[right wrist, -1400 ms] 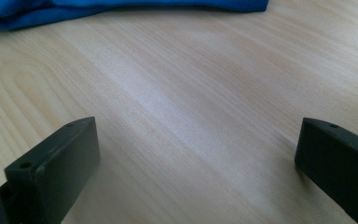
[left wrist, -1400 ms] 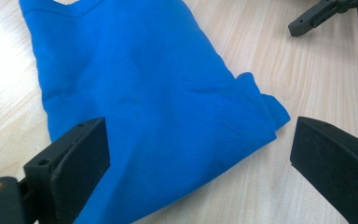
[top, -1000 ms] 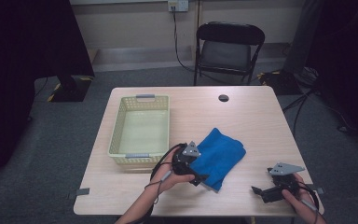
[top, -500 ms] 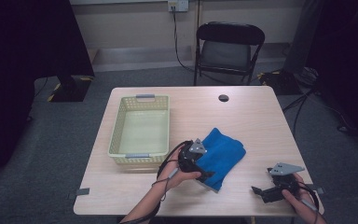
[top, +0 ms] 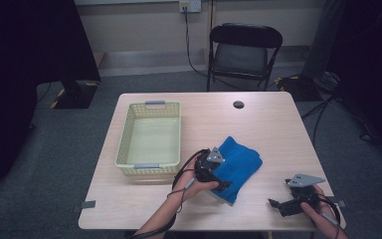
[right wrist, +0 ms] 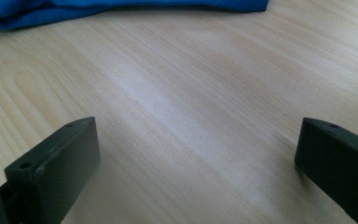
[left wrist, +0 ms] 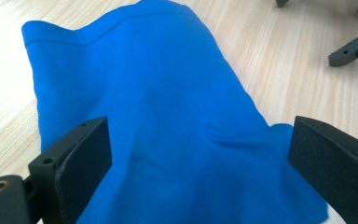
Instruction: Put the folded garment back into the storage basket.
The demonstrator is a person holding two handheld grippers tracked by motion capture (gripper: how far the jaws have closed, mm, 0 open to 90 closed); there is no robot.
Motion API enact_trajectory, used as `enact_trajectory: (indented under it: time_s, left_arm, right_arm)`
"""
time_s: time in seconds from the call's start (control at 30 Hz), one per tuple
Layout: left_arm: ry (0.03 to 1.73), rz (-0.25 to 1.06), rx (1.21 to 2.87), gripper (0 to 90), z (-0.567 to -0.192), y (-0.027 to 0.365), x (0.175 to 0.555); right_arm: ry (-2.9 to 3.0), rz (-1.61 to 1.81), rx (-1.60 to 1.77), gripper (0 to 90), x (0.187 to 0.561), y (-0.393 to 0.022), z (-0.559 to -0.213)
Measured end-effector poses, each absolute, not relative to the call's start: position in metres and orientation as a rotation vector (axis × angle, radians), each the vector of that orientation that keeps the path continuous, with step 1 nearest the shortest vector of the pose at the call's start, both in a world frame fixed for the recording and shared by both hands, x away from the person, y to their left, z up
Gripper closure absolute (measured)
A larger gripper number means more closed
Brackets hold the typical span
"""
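Left gripper [left wrist: 200, 154]: jaws spread wide, blue cloth [left wrist: 168, 121] lying between and beneath them, ungripped. Right gripper [right wrist: 196, 163]: jaws wide apart over bare desk [right wrist: 205, 93], cloth well ahead of them. Yellow basket [top: 124, 137]: beside the cloth, left of the left jaws.

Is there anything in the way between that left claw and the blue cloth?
Nothing visible. The left gripper hangs right over the cloth with its jaws wide apart, and only blue fabric lies between them. The right gripper sits apart on bare table, off to the side.
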State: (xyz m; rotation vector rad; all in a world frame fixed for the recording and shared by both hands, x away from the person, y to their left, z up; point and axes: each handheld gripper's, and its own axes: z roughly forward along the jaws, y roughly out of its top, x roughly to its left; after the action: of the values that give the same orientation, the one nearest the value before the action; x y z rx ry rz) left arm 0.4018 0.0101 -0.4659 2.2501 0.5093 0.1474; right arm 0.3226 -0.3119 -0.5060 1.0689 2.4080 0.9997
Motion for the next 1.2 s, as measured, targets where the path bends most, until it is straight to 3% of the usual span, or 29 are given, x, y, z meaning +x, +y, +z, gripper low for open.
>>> enact_trajectory:
  time_s: [1.2]
  left_arm:
    - [0.704,0.289,2.285,8.7,-0.494,-0.020,0.429]
  right_arm:
    - [2.408,1.000,1.069,0.0,0.323,-0.312,-0.506]
